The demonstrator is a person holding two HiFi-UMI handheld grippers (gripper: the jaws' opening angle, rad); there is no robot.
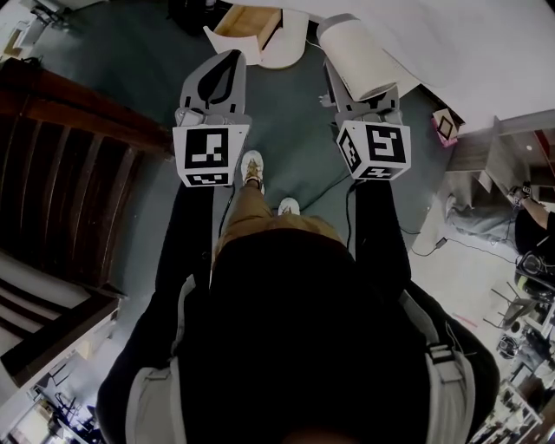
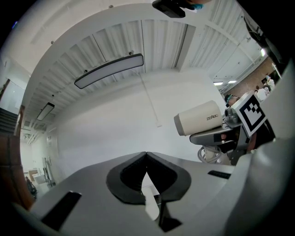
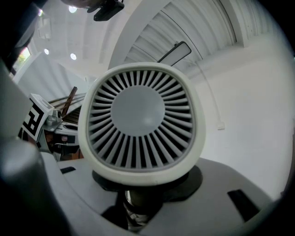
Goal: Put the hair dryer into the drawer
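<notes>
Grips the hair dryer [image 1: 357, 54] in the right gripper [image 1: 366, 106], jaws clamped from both sides on the handle [image 3: 136, 203]. Holds it up in the air, well above the floor [image 1: 286, 130], with the cream barrel lying level and pointing ahead, away from the body. Turns the round grey back grille [image 3: 138, 120] straight into the right gripper view, filling most of it (handle dropping from under the grille down between the jaws). Shows again in the left gripper view as a pale barrel off to the right, resting above the grey jaws that carry it.

Holds the left gripper [image 1: 227, 61] level and side by side with the right one, well apart from the dryer. Has its jaws brought together, tips meeting, with nothing between them.

Stands in white shoes [image 1: 252, 169] on dark grey-green flooring, both arms stretched forward. Faces an open drawer [image 1: 250, 24] with a bare wooden inside, at the top edge of the head view, just left of the dryer's barrel and apart from it. Has the dryer outside the drawer, not in it. Has dark wooden stairs [image 1: 61, 173] on the left side and a white wall [image 1: 468, 43] on the far right.
</notes>
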